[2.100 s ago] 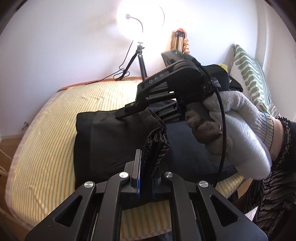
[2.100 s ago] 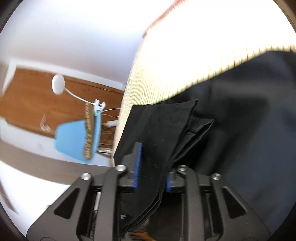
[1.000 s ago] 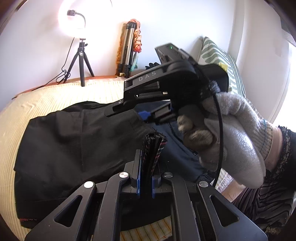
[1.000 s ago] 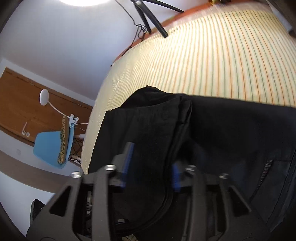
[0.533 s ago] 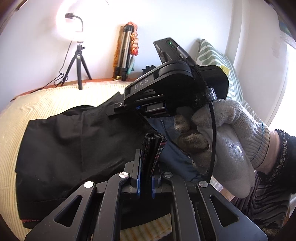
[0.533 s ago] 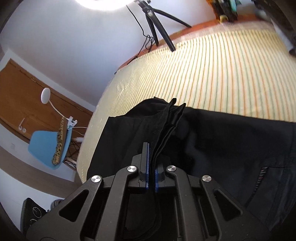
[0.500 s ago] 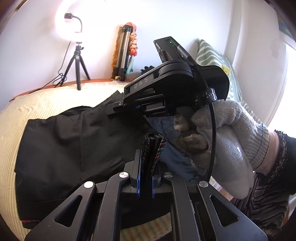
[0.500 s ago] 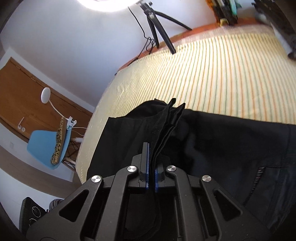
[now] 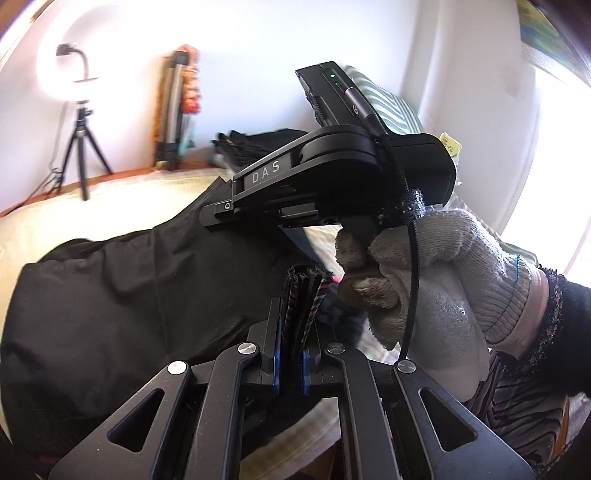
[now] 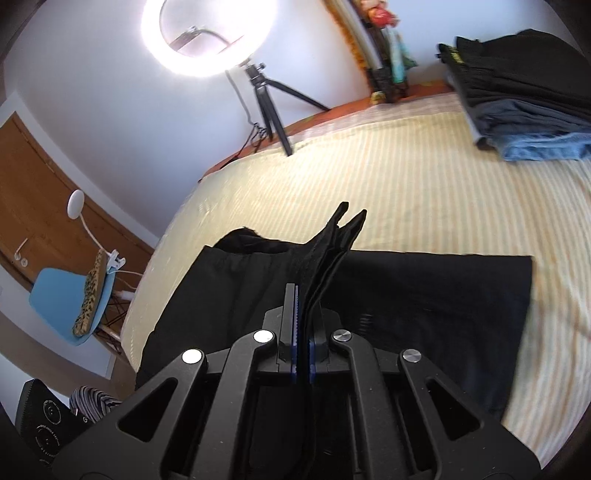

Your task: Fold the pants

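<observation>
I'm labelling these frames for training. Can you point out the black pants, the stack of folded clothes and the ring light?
black pants (image 10: pixel 424 295), right wrist view, flat folded panel.
stack of folded clothes (image 10: pixel 524 96), right wrist view, dark upper layers.
ring light (image 10: pixel 208 38), right wrist view, glowing ring.

place: a bedroom at home, as I see it | bed (image 10: pixel 424 177) in a yellow striped sheet | striped pillow (image 9: pixel 391 107) against the wall | stack of folded clothes (image 10: pixel 517 99) | blue chair (image 10: pixel 66 302) by a wooden door (image 10: pixel 33 184) | ring light (image 10: pixel 208 33) on a tripod
</observation>
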